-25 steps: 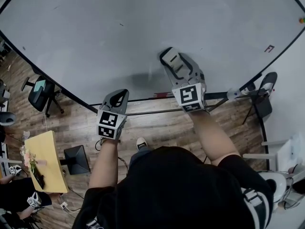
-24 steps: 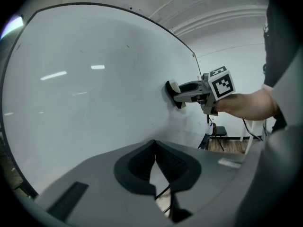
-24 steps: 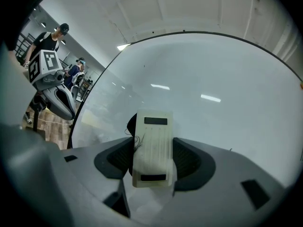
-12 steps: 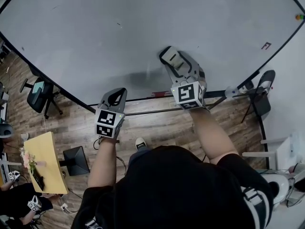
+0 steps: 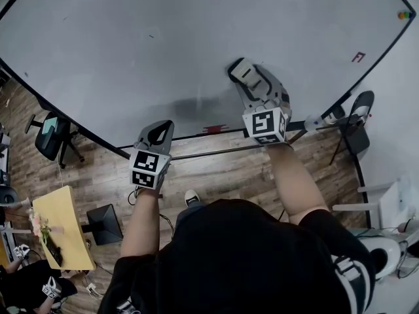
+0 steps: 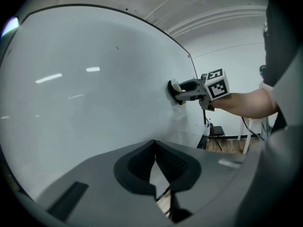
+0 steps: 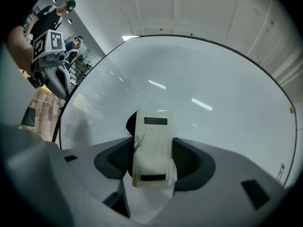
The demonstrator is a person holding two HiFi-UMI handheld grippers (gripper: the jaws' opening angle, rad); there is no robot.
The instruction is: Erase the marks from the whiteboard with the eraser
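Observation:
A large whiteboard [image 5: 131, 51] fills the head view. It carries a faint grey smudge [image 5: 190, 107] near its lower edge and a small red mark [image 5: 357, 57] at the far right. My right gripper [image 5: 246, 77] is shut on a white eraser [image 5: 238, 69] pressed against the board, right of the smudge. In the right gripper view the eraser [image 7: 152, 150] sits between the jaws, its dark felt facing the board. My left gripper [image 5: 161, 129] hovers by the board's lower edge, shut and empty [image 6: 154, 145]. The left gripper view shows the eraser [image 6: 174, 86] on the board.
A red pen [image 5: 213, 129] lies on the board's ledge. Magnets [image 5: 404, 15] sit at the top right corner. Below are wood floor, an office chair [image 5: 49, 136], a black chair [image 5: 357, 120], a yellow table [image 5: 59, 231] and a monitor [image 5: 105, 222].
My right gripper has slid the eraser to the right along the board, away from the grey smudge. The left gripper has stayed where it was, shut.

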